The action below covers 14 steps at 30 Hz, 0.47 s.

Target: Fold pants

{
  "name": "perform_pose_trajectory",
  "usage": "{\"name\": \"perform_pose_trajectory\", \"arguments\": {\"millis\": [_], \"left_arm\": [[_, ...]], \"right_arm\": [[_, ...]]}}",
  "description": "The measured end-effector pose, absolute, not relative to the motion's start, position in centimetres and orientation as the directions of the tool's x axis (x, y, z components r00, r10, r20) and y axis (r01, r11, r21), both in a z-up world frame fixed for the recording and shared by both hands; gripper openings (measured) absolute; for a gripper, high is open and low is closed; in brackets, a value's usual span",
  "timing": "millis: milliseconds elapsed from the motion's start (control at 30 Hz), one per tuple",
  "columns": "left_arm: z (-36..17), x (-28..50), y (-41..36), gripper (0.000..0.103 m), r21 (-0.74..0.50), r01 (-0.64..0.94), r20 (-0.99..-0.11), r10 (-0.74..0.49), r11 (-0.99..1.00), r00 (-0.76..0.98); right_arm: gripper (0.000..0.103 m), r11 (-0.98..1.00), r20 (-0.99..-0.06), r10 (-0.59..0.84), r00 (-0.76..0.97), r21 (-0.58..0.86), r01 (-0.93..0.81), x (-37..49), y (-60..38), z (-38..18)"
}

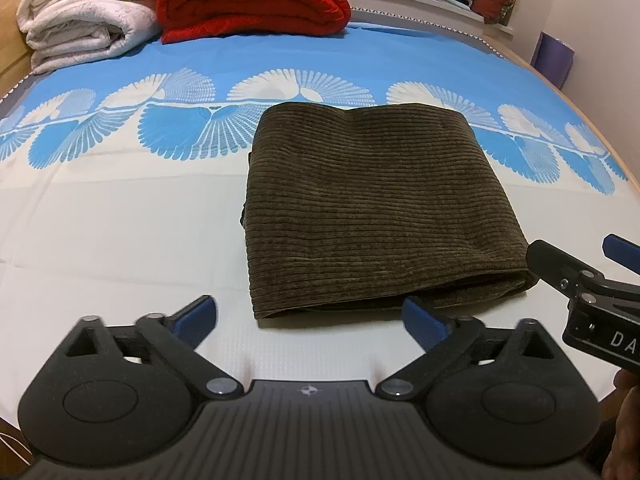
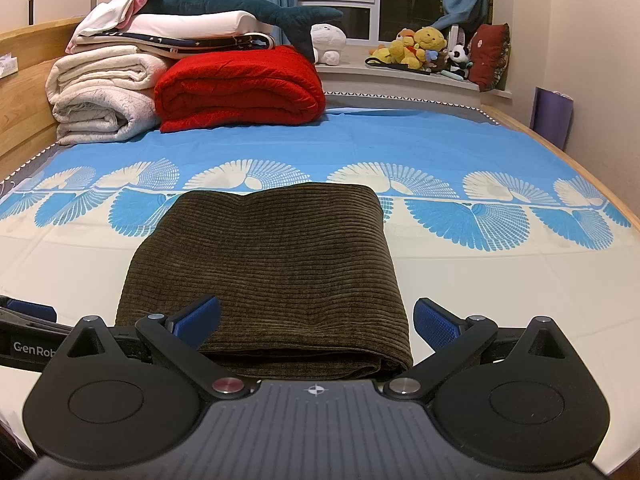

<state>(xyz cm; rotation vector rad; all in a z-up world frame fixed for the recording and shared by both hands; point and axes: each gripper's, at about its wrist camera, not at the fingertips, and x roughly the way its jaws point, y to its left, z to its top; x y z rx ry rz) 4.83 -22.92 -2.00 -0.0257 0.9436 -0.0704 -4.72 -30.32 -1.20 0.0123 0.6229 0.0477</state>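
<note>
- The left gripper (image 1: pixel 310 318) is spread wide with nothing between its blue pads; it hangs low over the white part of the bed sheet (image 1: pixel 120 232), just short of the near edge of the pants (image 1: pixel 376 208).
- Its right-hand fingertip (image 1: pixel 422 320) sits right at the pants' near hem; whether it touches the cloth cannot be told.
- The right gripper (image 2: pixel 316 318) is likewise released, jaws wide apart and gripping nothing; the near folded edge of the pants (image 2: pixel 272 264) lies between its fingers, the left pad (image 2: pixel 198 316) over the fabric, the right pad clear of it over the sheet.
- From the left wrist view the right gripper (image 1: pixel 572 258) enters at the right edge, beside the pants' near right corner.
- Behind the pants, on the blue half of the sheet, lie a folded red blanket (image 2: pixel 240 88) and, to its left, rolled white blankets (image 2: pixel 100 96) stacked with more bedding and a plush shark (image 2: pixel 240 6).
- Stuffed toys (image 2: pixel 420 48) line the window sill; nothing lies between grippers and garment.
- The pants are dark olive-brown corduroy, folded into a compact, thick rectangle, ribs running crosswise, layers visible at the near edge, lying mid-bed across the sheet's fan-pattern border.
</note>
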Motion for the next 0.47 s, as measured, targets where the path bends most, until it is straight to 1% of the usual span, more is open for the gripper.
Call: {"name": "perform_pose_trajectory", "arguments": {"millis": [467], "left_arm": [[-1.89, 4.65, -23.0, 0.102, -0.052, 0.071, -0.799, -0.084, 0.996, 0.596]], "right_arm": [[0.102, 0.999, -0.583, 0.05, 0.811, 0.024, -0.044, -4.73, -30.39, -1.26]]}}
